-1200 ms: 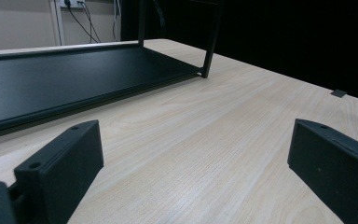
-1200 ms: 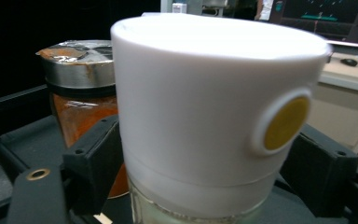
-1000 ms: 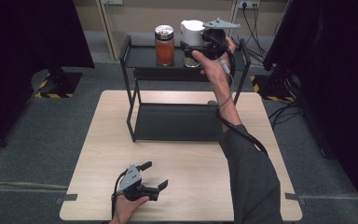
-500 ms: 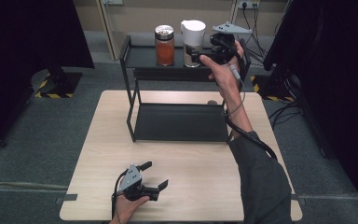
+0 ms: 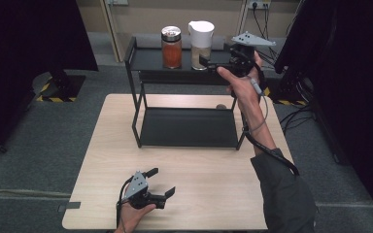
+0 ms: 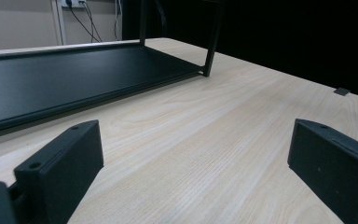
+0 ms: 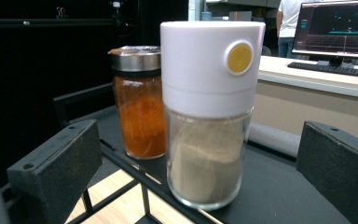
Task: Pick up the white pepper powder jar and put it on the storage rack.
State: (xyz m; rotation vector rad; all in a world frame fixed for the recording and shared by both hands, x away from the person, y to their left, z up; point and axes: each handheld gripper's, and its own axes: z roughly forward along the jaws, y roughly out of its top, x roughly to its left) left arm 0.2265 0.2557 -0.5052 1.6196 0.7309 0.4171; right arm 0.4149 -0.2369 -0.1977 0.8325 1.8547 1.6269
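Observation:
A glass jar with a white lid and a yellow button [image 5: 200, 42] [image 7: 207, 116] stands on the black rack's top shelf [image 5: 145, 58]. To its left is a jar of orange powder with a metal lid [image 5: 171, 47] [image 7: 137, 102]. My right gripper [image 5: 211, 61] [image 7: 200, 135] is level at the shelf's right end and points at the white-lidded jar. Its jaws have just been opening and stand wide, with the jar just ahead of them and untouched. My left gripper [image 5: 162, 182] [image 6: 193, 135] rests open on the wooden table [image 5: 213, 179] near the front edge, with nothing between its jaws.
The rack's lower shelf [image 5: 189, 126] [image 6: 51, 79] lies bare on the table under the top shelf. Dark curtains stand at both sides. In the right gripper view a desk with a monitor [image 7: 335, 28] is far behind.
My right gripper has drawn back to the right and slightly down, away from the white-lidded jar, and its jaws have opened. The jar stays standing on the shelf. The left gripper has not moved.

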